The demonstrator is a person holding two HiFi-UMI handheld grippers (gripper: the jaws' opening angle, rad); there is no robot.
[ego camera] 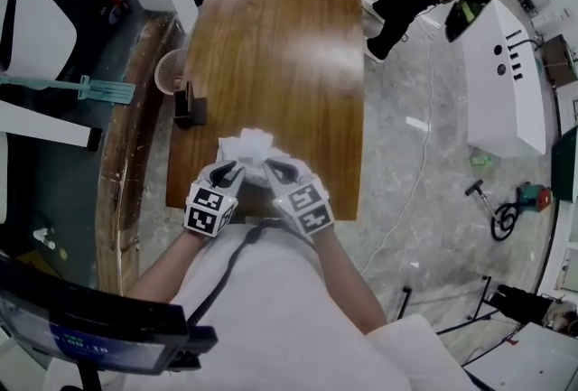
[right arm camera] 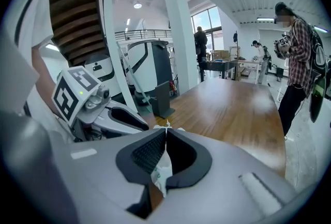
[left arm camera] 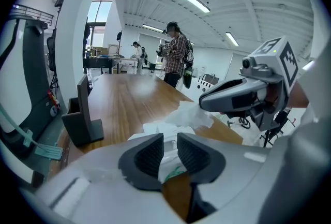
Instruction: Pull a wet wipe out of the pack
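My left gripper sits at the near left side of the pack, which lies on the counter close to its near edge, right in front of me. Its jaws stand a narrow gap apart, and the pack's near end, white with a bit of green print, fills that gap. I read this as a holding grip that pins the pack down.

My right gripper is just beside it on the right. Its jaws are closed on the wipe, a thin white sheet that runs down between the pads. From the left gripper view the wipe bunches up at the right jaws' tips and runs back down to the top of the pack, so it is partly out but not free.

What matters is that line. The pack lies below and slightly left of my right jaws, and the wipe slopes up from its top toward them. The pull, as I judge it, should go up and off to my right, away from the left jaws. The crumpled wipe hides too much of the pack for me to tell its long axis.
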